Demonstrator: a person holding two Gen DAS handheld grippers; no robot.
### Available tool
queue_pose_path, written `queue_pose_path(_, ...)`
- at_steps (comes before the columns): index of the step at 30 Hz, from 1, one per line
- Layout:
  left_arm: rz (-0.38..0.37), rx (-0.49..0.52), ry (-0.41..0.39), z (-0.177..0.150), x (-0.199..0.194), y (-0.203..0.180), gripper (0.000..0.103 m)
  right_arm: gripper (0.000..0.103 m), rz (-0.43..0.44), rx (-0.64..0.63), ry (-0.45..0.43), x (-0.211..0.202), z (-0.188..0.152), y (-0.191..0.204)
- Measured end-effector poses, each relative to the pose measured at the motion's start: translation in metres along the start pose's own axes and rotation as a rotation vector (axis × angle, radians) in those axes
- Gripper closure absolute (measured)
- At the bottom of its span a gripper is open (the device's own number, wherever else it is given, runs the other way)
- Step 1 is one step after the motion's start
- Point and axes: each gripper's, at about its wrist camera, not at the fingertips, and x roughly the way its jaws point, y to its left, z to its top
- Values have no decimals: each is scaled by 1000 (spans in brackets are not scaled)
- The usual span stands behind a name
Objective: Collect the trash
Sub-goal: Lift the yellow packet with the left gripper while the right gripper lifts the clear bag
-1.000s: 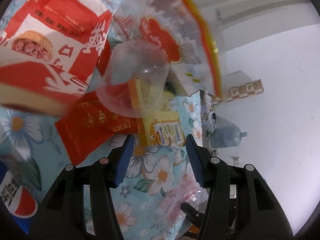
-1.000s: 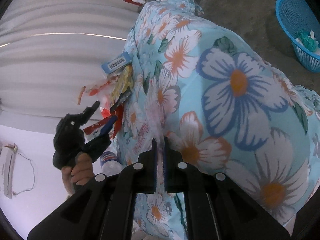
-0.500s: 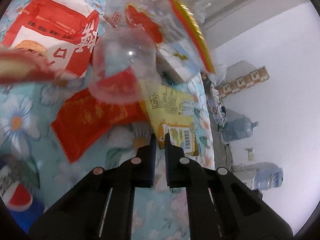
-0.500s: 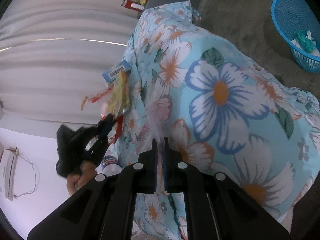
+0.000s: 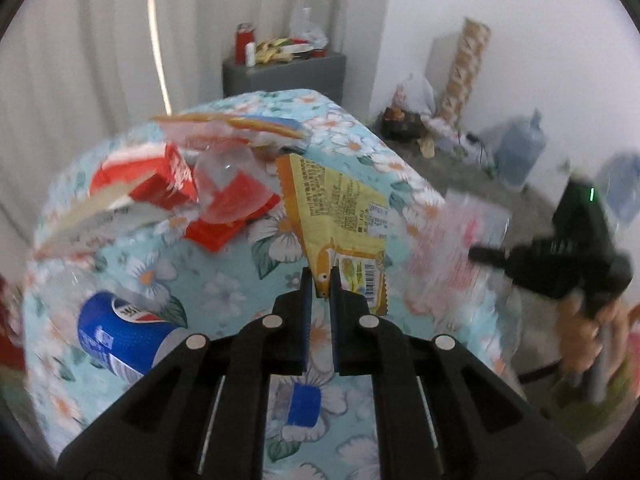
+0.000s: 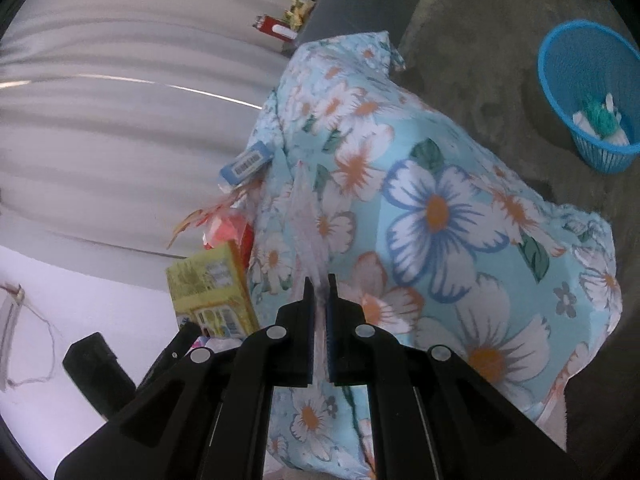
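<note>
The right gripper point(image 6: 319, 286) is clamped on a thin clear plastic wrapper point(image 6: 306, 216) above the floral tablecloth point(image 6: 432, 208). To its left, a yellow snack packet point(image 6: 210, 292) hangs from the left gripper point(image 6: 188, 334) (only partly visible). A blue mesh basket point(image 6: 560, 92) stands on the grey floor point(image 6: 480, 60), well apart, with some trash inside.

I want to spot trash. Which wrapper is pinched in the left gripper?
The yellow wrapper, pinched by the left gripper; the red wrappers lie loose.
</note>
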Motion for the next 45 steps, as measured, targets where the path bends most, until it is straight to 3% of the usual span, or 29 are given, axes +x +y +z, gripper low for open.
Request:
queue_pose_path(9, -68, 36, -29, -12, -2, -12, 97, 98, -38, -33, -19, -8, -9, 13)
queue_pose_path(29, 17, -19, -136, -6, -28, 10, 100, 98, -6, -25, -122, -54, -14, 15)
queue_pose_path(45, 33, -21, -171, 4, -34, 6, 100, 98, 26, -20, -151, -70, -12, 15)
